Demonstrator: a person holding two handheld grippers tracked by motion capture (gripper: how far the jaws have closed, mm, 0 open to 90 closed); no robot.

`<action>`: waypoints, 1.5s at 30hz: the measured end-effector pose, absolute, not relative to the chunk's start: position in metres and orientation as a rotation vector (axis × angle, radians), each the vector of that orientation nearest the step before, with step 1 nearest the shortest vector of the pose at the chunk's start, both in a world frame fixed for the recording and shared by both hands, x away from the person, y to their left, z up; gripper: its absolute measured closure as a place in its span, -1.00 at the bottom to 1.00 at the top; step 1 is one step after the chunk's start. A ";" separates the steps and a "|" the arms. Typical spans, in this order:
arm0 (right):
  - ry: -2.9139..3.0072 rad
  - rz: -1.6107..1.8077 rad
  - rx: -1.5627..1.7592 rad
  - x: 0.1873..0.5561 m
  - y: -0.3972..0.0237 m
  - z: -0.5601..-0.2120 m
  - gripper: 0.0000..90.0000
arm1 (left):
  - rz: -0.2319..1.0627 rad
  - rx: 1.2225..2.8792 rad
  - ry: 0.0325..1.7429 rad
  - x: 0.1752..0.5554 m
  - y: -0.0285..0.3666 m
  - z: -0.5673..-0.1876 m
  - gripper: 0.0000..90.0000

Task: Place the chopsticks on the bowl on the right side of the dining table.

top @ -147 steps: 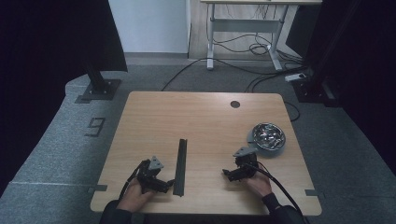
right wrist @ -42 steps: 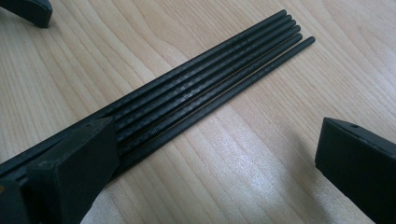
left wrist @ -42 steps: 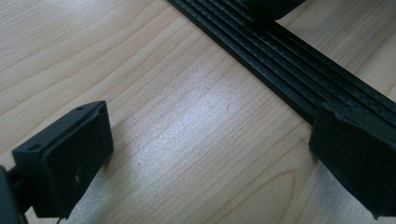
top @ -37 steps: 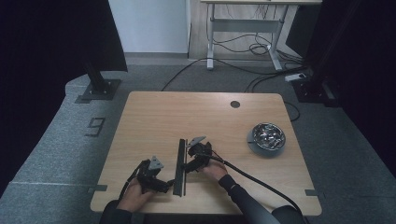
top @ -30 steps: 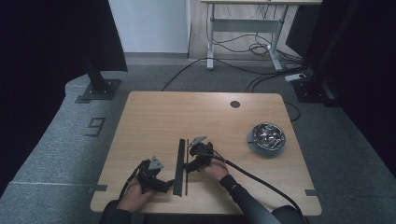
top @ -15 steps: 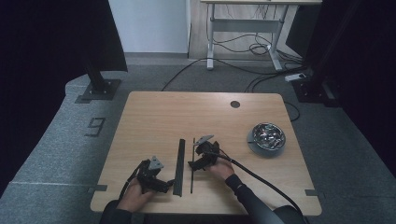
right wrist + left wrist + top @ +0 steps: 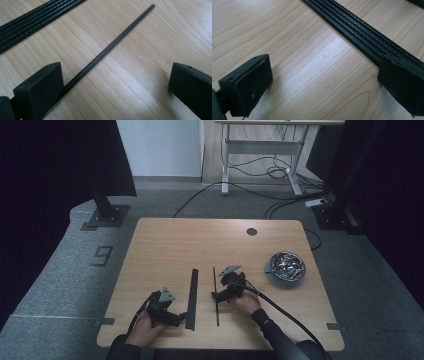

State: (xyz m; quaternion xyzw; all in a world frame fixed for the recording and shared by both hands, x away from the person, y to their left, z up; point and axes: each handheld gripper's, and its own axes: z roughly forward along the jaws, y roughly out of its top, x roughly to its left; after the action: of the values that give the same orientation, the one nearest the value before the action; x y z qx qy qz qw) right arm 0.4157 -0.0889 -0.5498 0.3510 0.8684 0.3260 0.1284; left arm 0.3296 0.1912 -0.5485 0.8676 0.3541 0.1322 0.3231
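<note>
A flat bundle of black carbon strips [image 7: 192,295] lies lengthwise on the wooden table [image 7: 165,245]. A single thin black rod [image 7: 215,292] lies parallel to it, a little to its right. My right gripper [image 7: 218,296] rests at the rod's middle, open. In the right gripper view the rod [image 7: 112,45] runs on the wood past the left pad [image 7: 40,90], with the bundle [image 7: 32,22] farther off. My left gripper [image 7: 179,319] sits open at the bundle's near end. In the left gripper view its right pad [image 7: 402,82] is against the strips [image 7: 362,37], and bare wood lies between the jaws.
A shiny metal bowl [image 7: 285,267] on a grey base stands at the right of the table. A dark round grommet hole [image 7: 251,231] sits near the far edge. Cables trail from both grippers toward the near edge. The far half of the tabletop is bare wood.
My right gripper came from the table's right side to the bundle. One thin rod now lies apart to the bundle's right, having shifted rightward. The left gripper has stayed put.
</note>
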 end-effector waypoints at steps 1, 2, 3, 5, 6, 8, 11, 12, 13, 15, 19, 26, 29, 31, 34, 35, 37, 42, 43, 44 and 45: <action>2.524 0.950 1.023 0.415 -0.091 -0.550 -1.00 | 0.347 2.277 0.930 0.330 0.191 -0.549 -1.00; 2.523 0.949 1.022 0.415 -0.092 -0.550 -1.00 | 0.347 2.277 0.930 0.330 0.191 -0.549 -1.00; 2.521 0.949 1.025 0.414 -0.094 -0.550 -1.00 | 0.347 2.277 0.930 0.330 0.191 -0.549 -1.00; 2.520 0.941 1.031 0.414 -0.096 -0.550 -1.00 | 0.347 2.276 0.930 0.330 0.191 -0.549 -1.00; 2.518 0.938 1.030 0.414 -0.096 -0.549 -1.00 | 0.347 2.277 0.930 0.330 0.191 -0.549 -1.00; 2.508 0.944 1.029 0.416 -0.095 -0.550 -1.00 | 0.347 2.277 0.930 0.330 0.191 -0.549 -1.00; 2.493 0.950 1.052 0.422 -0.095 -0.550 -1.00 | 0.346 2.276 0.930 0.330 0.191 -0.549 -1.00; 2.487 0.956 1.065 0.425 -0.095 -0.551 -1.00 | 0.346 2.276 0.930 0.330 0.191 -0.549 -1.00; 2.481 0.956 1.071 0.427 -0.095 -0.551 -1.00 | 0.346 2.275 0.930 0.330 0.191 -0.549 -1.00; 2.478 0.951 1.077 0.429 -0.096 -0.551 -1.00 | 0.346 2.275 0.931 0.329 0.191 -0.549 -1.00; 2.465 0.927 1.105 0.431 -0.100 -0.550 -1.00 | 0.347 2.276 0.930 0.330 0.191 -0.549 -1.00; 2.447 0.922 1.133 0.430 -0.114 -0.550 -1.00 | 0.347 2.276 0.930 0.330 0.191 -0.549 -1.00; 2.435 0.921 1.147 0.429 -0.121 -0.550 -1.00 | 0.347 2.277 0.929 0.330 0.191 -0.549 -1.00; 2.430 0.919 1.156 0.428 -0.128 -0.551 -1.00 | 0.347 2.277 0.929 0.330 0.191 -0.549 -1.00; 2.421 0.918 1.162 0.426 -0.136 -0.551 -1.00 | 0.347 2.277 0.929 0.330 0.191 -0.549 -1.00; 2.418 0.915 1.168 0.425 -0.138 -0.551 -1.00 | 0.347 2.276 0.929 0.330 0.191 -0.549 -1.00; 2.409 0.915 1.178 0.422 -0.145 -0.551 -1.00 | 0.347 2.277 0.928 0.330 0.191 -0.549 -1.00; 2.393 0.917 1.196 0.417 -0.158 -0.552 -1.00 | 0.348 2.277 0.928 0.330 0.191 -0.549 -1.00; 2.390 0.916 1.199 0.416 -0.161 -0.552 -1.00 | 0.348 2.277 0.928 0.330 0.191 -0.549 -1.00; 2.388 0.917 1.200 0.415 -0.164 -0.552 -1.00 | 0.348 2.277 0.928 0.330 0.191 -0.549 -1.00; 2.384 0.917 1.209 0.414 -0.166 -0.552 -1.00 | 0.347 2.277 0.928 0.330 0.191 -0.549 -1.00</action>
State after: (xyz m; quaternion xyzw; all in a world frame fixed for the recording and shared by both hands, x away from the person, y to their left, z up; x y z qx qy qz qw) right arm 0.4137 -0.1663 -0.5519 0.4224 0.8332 0.3205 0.1571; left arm 0.3296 0.1912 -0.5485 0.8677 0.3536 0.1324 0.3232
